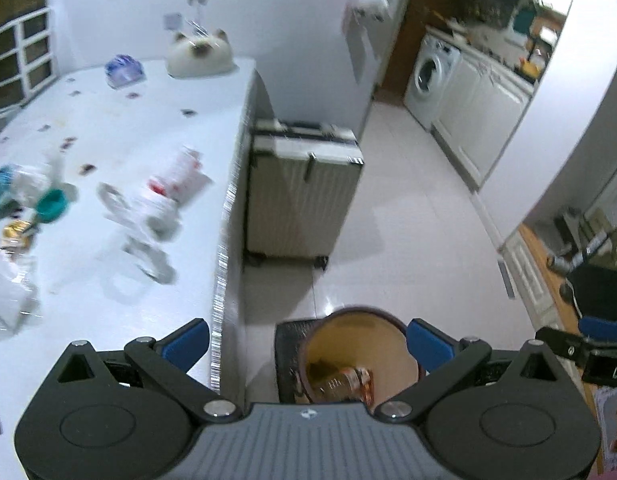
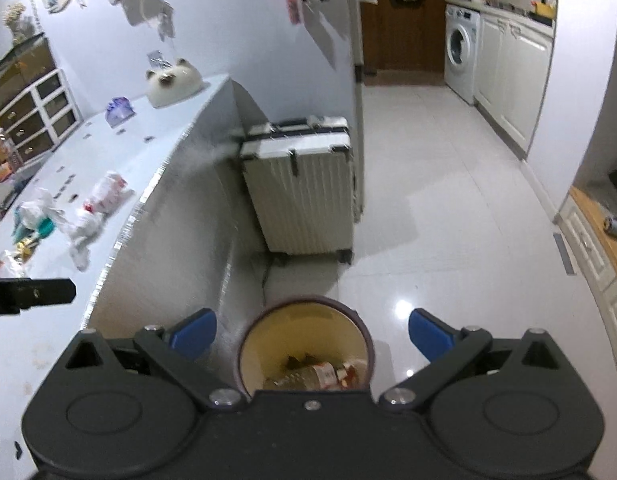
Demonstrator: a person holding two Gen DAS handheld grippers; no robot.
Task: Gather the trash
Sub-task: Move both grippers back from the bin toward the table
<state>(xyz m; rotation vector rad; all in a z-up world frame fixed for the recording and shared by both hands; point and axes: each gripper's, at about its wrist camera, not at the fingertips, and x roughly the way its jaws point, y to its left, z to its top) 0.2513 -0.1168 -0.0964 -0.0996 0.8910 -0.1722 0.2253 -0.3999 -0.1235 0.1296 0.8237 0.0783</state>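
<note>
- Left wrist view: left gripper (image 1: 308, 342) spread wide, empty, above round brown-rimmed yellow-lined bin (image 1: 358, 354) on floor, plastic bottle (image 1: 346, 384) inside; crumpled white wrappers (image 1: 164, 196) on white table (image 1: 156, 112)
- Right wrist view: right gripper (image 2: 312, 334) released, empty, over same bin (image 2: 306, 338); ribbed cream suitcase (image 2: 302, 188) beyond

A lived-in home, open from a dining area into a kitchen. At the far end stand a front-loading washing machine (image 2: 460, 46) and white cabinets (image 2: 512, 68) under a cluttered counter — plainly domestic. A ribbed suitcase (image 2: 300, 192) sits on the tiled floor (image 2: 448, 200) against the white table's (image 1: 156, 120) far corner; a drawer unit (image 2: 36, 116) lines the wall.
</note>
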